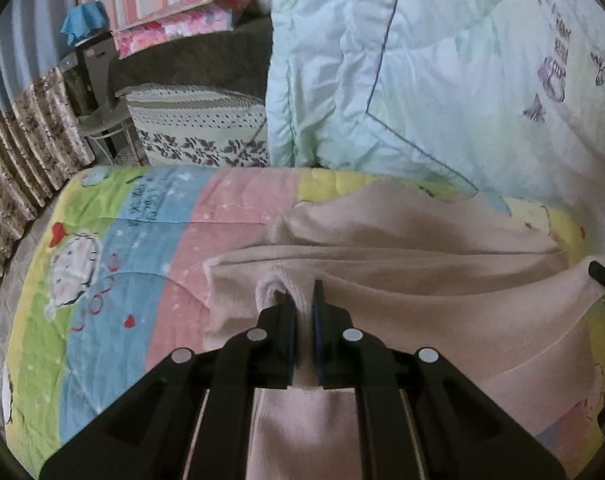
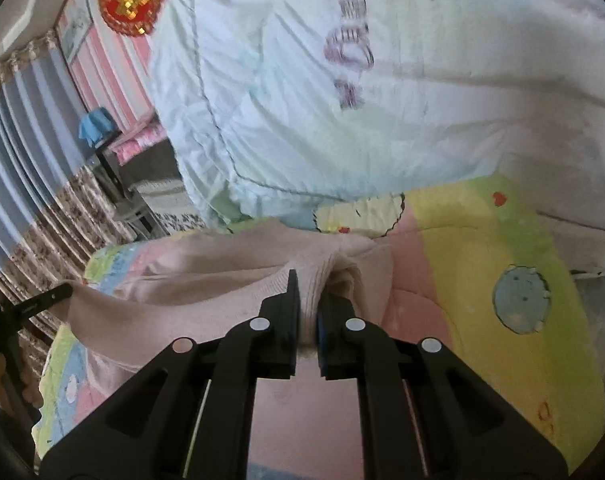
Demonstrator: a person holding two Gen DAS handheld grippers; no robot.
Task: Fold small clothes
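A small pale pink garment (image 1: 402, 256) lies on a colourful cartoon quilt (image 1: 114, 240). My left gripper (image 1: 302, 300) is shut on a bunched edge of the garment near its left side and holds it a little above the quilt. My right gripper (image 2: 308, 296) is shut on the garment's (image 2: 206, 276) other end. The cloth hangs stretched between the two. The right gripper's tip shows at the right edge of the left wrist view (image 1: 604, 278). The left gripper's tip shows at the left of the right wrist view (image 2: 42, 300).
A bulky pale mint duvet (image 1: 442, 68) is piled behind the quilt (image 2: 502, 248). Beyond the bed's left edge are a patterned cushion (image 1: 198, 128), a metal stool (image 1: 102, 120), striped curtains (image 1: 22, 120) and the floor.
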